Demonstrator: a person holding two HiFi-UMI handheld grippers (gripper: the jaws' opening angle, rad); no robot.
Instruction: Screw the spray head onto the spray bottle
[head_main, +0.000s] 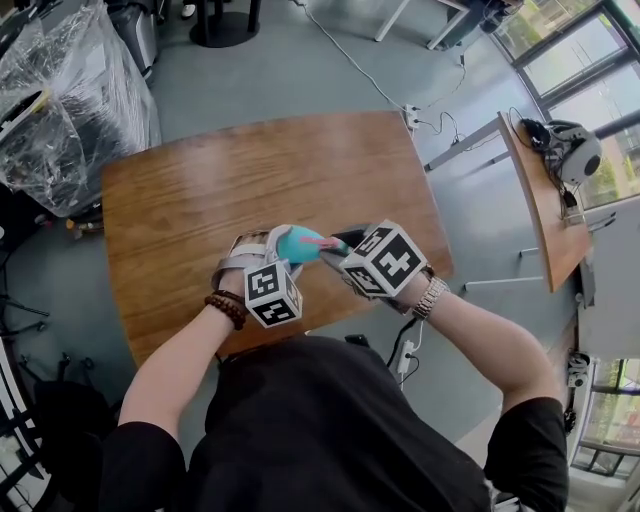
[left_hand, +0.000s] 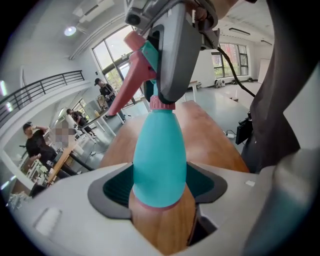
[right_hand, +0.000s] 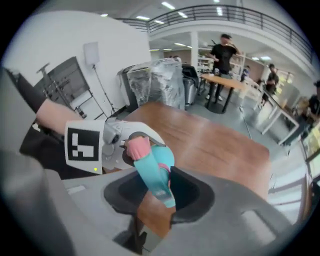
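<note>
Bottle (head_main: 290, 243) count: just one, teal, held above the desk (head_main: 250, 170) close to its near edge, about midway along it. My left gripper (left_hand: 160, 187) has it by the fat lower body, jaws spread wide with a pad pressed on each side.

One head (right_hand: 155, 177) too, teal with a pink trigger. It sits on the bottle's neck at a single pink collar (left_hand: 162, 104). Can't tell how far it's threaded on. My right gripper (right_hand: 156, 191) is clamped on that head, jaws at roughly half width. So that's two grippers, both full, facing each other. The bottle lies roughly sideways between them, head end toward the right one.

As for print, what I can make out is the black-and-white square patterns on the cubes, one cube per gripper: left cube (head_main: 272, 293), right cube (head_main: 385, 260).

Desks: two. The second desk (head_main: 535, 200) stands well apart, past the first one's right edge. In the left gripper view I count three people (left_hand: 37, 142) way off beyond the far edge, too small for any detail.
</note>
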